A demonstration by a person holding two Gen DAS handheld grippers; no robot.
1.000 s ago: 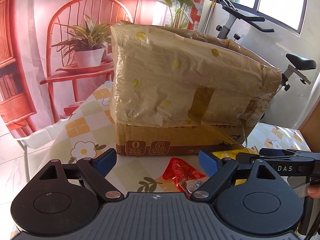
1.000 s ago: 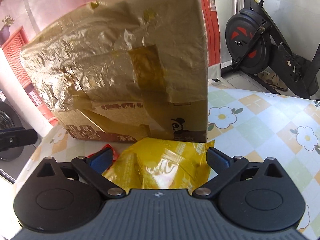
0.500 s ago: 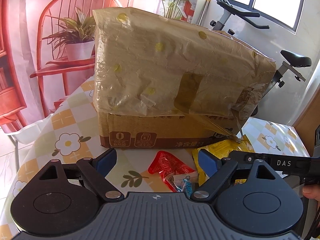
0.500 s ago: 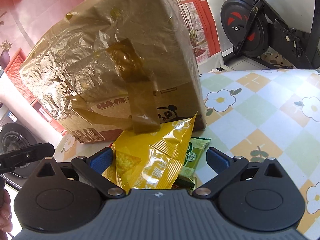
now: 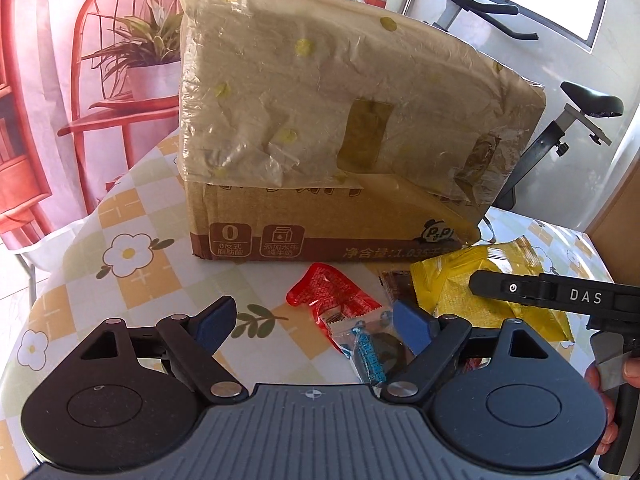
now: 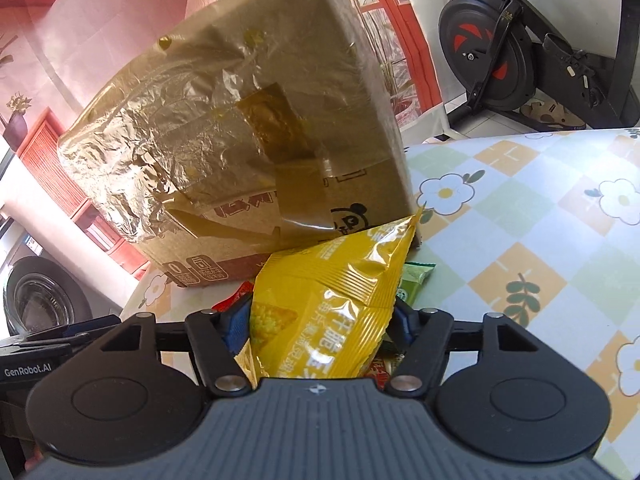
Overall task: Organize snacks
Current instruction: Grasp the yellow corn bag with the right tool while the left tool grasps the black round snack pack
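My right gripper (image 6: 317, 320) is closing on a yellow chips bag (image 6: 332, 300). Both blue pads touch the bag's sides, and it creases between them. A green packet (image 6: 416, 280) lies behind the bag. In the left wrist view the same yellow chips bag (image 5: 452, 280) lies by the box corner, under the right tool's black side bar (image 5: 560, 294). My left gripper (image 5: 314, 324) hovers low over the table with its jaws closing slowly. A red packet (image 5: 328, 296) and a clear packet with blue print (image 5: 364, 350) lie between its fingers, near the right pad, untouched.
A large cardboard box (image 5: 340, 120) wrapped in plastic film stands just behind the snacks on the flower-check tablecloth (image 5: 132, 248). A brown packet (image 5: 394, 282) lies beside the yellow bag. An exercise bike (image 6: 520, 60) stands beyond the table. A hand (image 5: 600, 380) holds the right tool.
The right jaws have narrowed from wide open onto the yellow bag, and that view has rolled. The left gripper has drifted lower toward the red and clear packets, its jaws slightly narrower.
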